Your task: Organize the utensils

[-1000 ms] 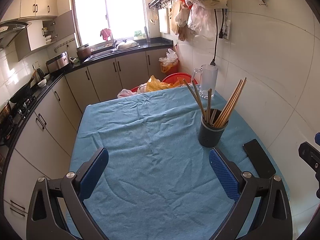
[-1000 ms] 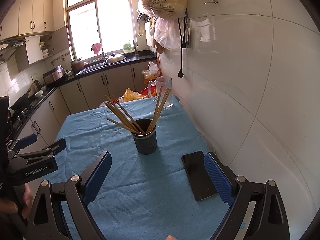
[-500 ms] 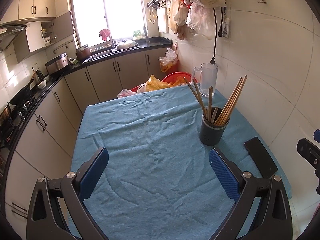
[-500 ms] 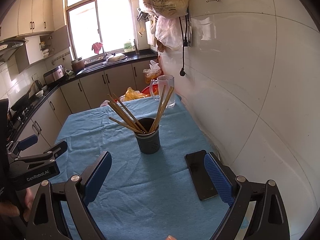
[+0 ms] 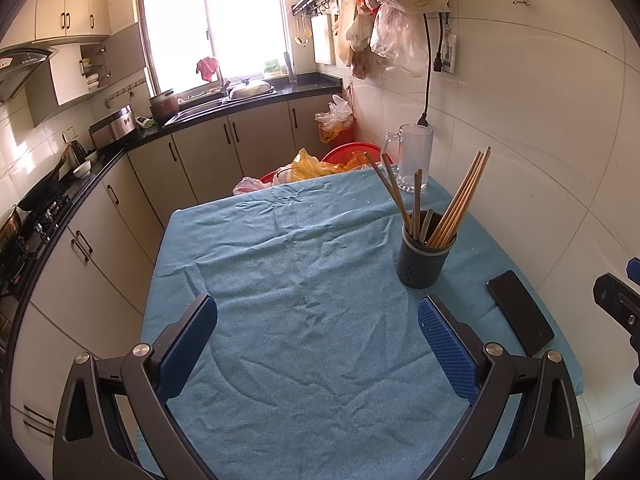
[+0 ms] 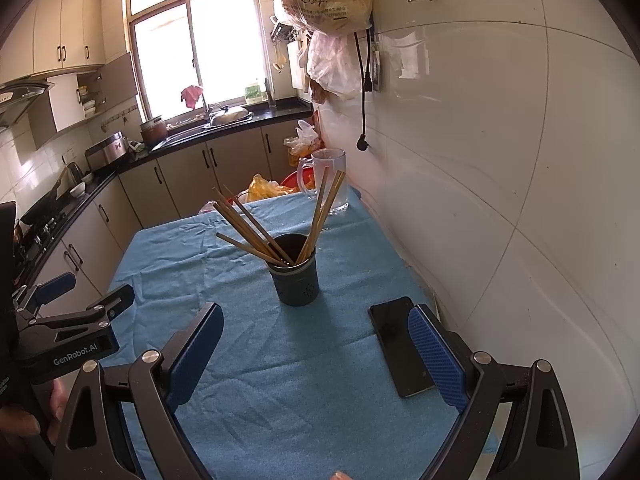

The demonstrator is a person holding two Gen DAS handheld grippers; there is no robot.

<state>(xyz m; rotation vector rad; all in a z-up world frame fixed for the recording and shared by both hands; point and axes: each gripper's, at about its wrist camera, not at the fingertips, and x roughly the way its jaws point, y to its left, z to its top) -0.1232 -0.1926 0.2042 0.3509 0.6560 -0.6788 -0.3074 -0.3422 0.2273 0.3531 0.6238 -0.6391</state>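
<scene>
A dark grey utensil holder (image 5: 422,262) stands on the blue tablecloth (image 5: 304,280) at the right, filled with several wooden chopsticks (image 5: 460,200) that fan out. It also shows in the right wrist view (image 6: 296,280) with its chopsticks (image 6: 256,228). My left gripper (image 5: 318,338) is open and empty, above the cloth in front and to the left of the holder. My right gripper (image 6: 316,348) is open and empty, in front of the holder. The left gripper's body shows at the left of the right wrist view (image 6: 72,340).
A black phone (image 6: 400,346) lies on the cloth right of the holder, by the white tiled wall. A glass mug (image 5: 412,158) stands at the far right corner. Plastic bags and a red basin (image 5: 320,168) sit beyond the far edge. Kitchen cabinets run along the left.
Both grippers have drawn back a little from the table; the holder and phone appear slightly farther away. Both stay open and empty.
</scene>
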